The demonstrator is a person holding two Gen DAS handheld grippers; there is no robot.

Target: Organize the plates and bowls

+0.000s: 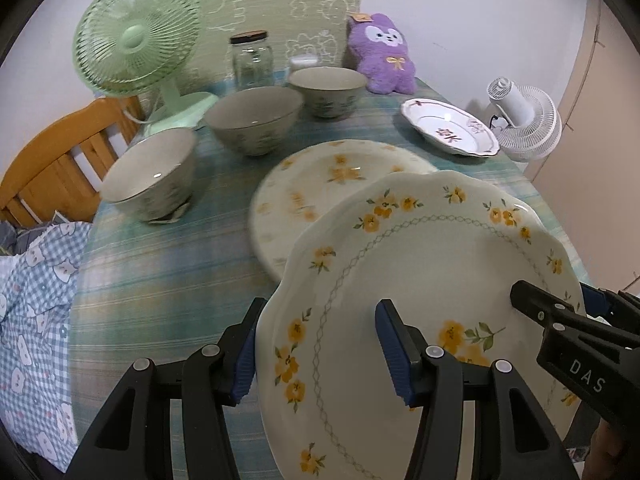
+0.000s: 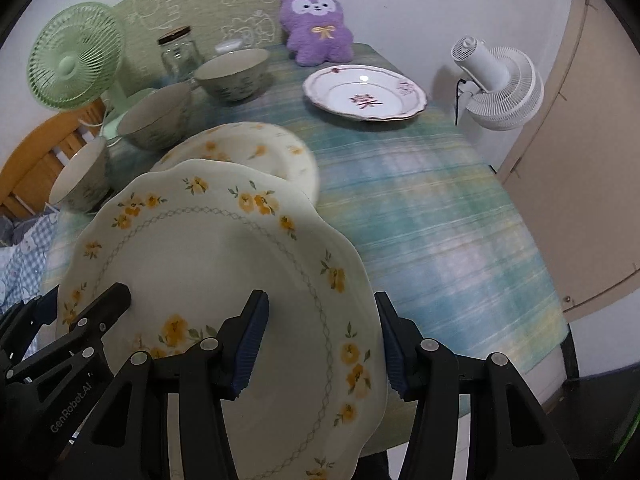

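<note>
left gripper: clamped on left edge of the held yellow-flower plate, one blue pad under the rim, one on the plate face
right gripper, left view: just right of left gripper, gripping the same plate's far edge
second flower plate: ahead of the tool, flat on the striped tablecloth, partly hidden by the held plate, blurred
three bowls: ahead-left, in a diagonal row
pink-rimmed plate: far ahead-right
green fan, glass jar, purple plush: at the far table edge
white fan: far right
right gripper, right view: pads closed on the held plate's right rim
held plate: tilted, off the table, spans both tools
left gripper, right view: just left, on the plate's opposite side
second plate: ahead, beneath the held plate's far edge
pink-rimmed plate, right view: ahead, well apart
</note>
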